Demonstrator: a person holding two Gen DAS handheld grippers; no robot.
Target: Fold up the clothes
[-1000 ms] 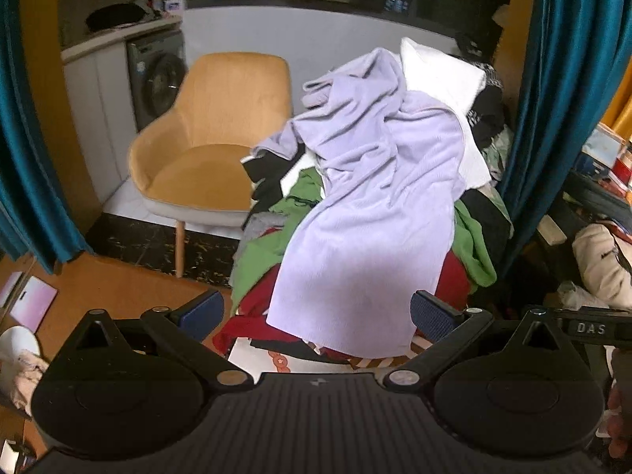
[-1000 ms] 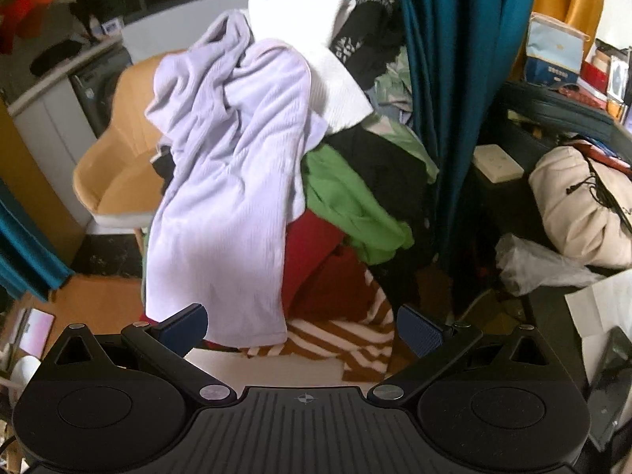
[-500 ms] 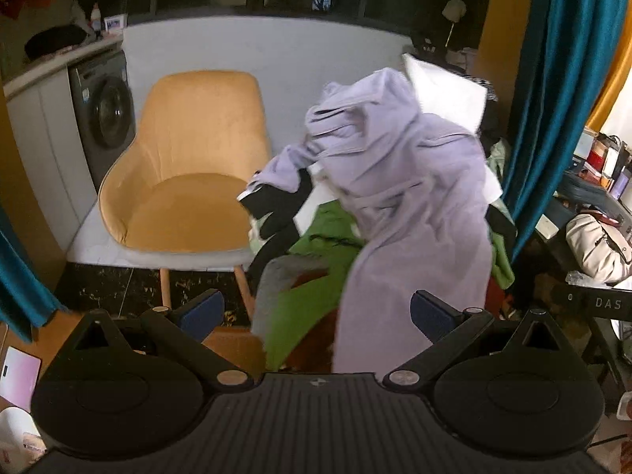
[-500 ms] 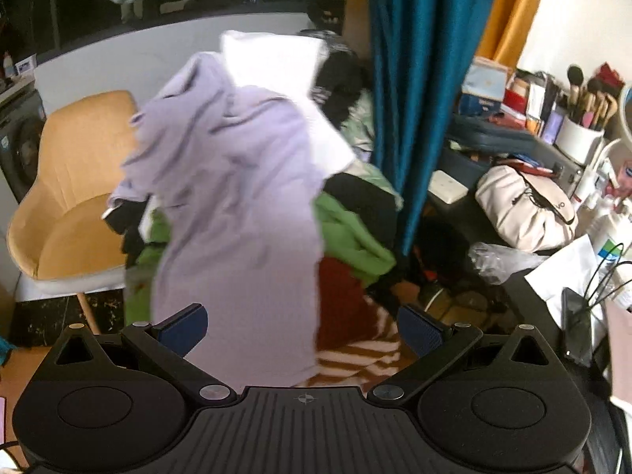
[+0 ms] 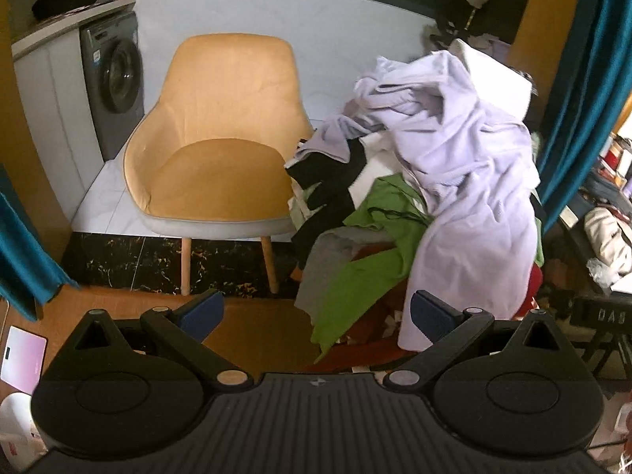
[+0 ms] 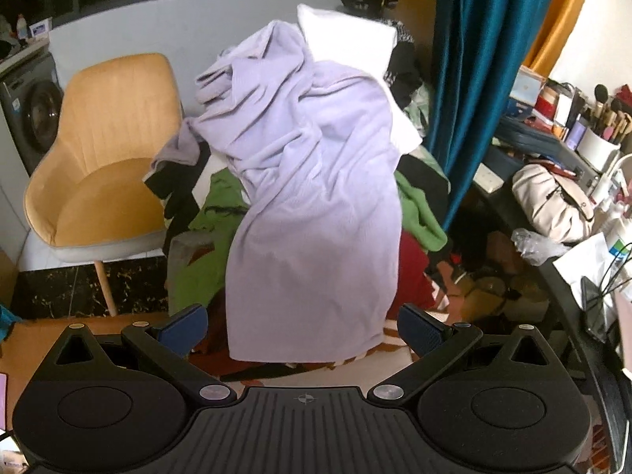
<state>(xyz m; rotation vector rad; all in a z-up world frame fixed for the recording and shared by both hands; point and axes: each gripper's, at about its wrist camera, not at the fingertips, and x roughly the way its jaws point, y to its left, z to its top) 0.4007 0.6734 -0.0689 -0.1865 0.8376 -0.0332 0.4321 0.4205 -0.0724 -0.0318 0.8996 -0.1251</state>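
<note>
**A:** How do your jaws stand?

**B:** Both pairs are spread wide with nothing between them. My left gripper (image 5: 316, 314) hangs over the floor, short of the heap; my right gripper (image 6: 302, 330) faces the heap straight on.

**A:** Where is the clothing?

**B:** The lilac garment (image 6: 312, 181) is draped on top of the pile of clothes (image 5: 367, 252), hanging down its front. Its lower hem shows between my right fingers (image 6: 418, 330), apart from them. Beneath it lie green, black, grey and red pieces, with a white piece (image 6: 347, 39) at the top.

**A:** And beside the pile?

**B:** A yellow chair (image 5: 221, 134), seat bare, just left of it. A teal curtain (image 6: 474, 59) hangs on the right.
</note>
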